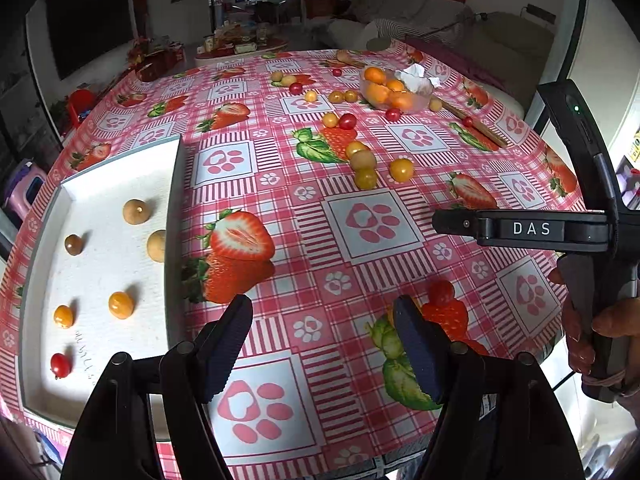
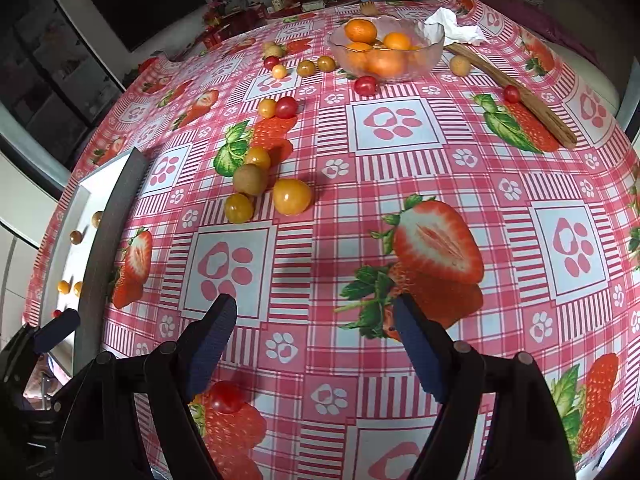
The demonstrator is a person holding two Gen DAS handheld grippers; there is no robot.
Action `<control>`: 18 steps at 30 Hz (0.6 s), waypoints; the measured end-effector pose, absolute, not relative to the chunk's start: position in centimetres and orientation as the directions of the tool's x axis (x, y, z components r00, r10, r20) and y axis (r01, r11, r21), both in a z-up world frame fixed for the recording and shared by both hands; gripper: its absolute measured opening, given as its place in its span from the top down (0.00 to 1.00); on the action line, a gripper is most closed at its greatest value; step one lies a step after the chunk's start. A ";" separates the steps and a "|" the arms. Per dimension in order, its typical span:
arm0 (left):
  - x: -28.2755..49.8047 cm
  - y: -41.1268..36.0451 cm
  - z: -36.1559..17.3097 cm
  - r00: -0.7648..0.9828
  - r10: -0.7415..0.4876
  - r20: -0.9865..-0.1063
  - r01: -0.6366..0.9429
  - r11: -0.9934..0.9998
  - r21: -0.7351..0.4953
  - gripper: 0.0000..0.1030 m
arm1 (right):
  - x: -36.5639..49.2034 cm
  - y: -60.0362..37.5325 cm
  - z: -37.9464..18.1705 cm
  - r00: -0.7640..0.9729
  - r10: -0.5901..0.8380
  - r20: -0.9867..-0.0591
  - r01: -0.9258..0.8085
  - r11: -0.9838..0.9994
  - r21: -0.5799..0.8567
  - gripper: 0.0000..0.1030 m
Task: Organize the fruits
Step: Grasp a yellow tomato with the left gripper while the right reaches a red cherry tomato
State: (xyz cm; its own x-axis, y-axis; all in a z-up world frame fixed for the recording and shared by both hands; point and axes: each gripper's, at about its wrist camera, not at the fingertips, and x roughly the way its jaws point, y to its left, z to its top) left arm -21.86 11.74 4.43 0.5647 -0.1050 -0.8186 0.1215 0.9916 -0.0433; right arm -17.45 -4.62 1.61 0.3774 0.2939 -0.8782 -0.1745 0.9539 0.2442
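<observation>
Now both claws hang released over the strawberry-print tablecloth: the left gripper and the right gripper each grasp nothing. Beside them, the white tray holds 6 small fruits, while a red cherry tomato lies by the right gripper's left finger.

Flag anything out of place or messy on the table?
Yes. Small fruits lie loose on the tablecloth, e.g. a cluster mid-table and one red tomato near the right gripper. A crumpled tissue hangs over the glass bowl. Only six fruits sit in the white tray.
</observation>
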 end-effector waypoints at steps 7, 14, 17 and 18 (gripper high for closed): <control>-22.7 10.1 2.4 0.546 -0.088 -0.833 0.130 0.991 -0.020 0.28 | -20.4 -6.0 1.8 0.416 0.310 -0.855 -0.198 0.948 0.248 0.19; -22.9 8.4 1.2 0.555 -0.085 -0.827 0.184 0.983 0.022 0.28 | -23.7 -7.8 1.6 0.467 0.268 -0.843 -0.214 0.959 0.186 0.19; -22.5 7.9 0.9 0.572 -0.080 -0.816 0.185 0.982 0.033 0.28 | -24.7 -8.4 1.5 0.488 0.260 -0.833 -0.211 0.961 0.176 0.19; -22.3 7.8 0.9 0.574 -0.078 -0.815 0.184 0.982 0.035 0.28 | -24.9 -8.5 1.5 0.491 0.262 -0.831 -0.212 0.961 0.177 0.19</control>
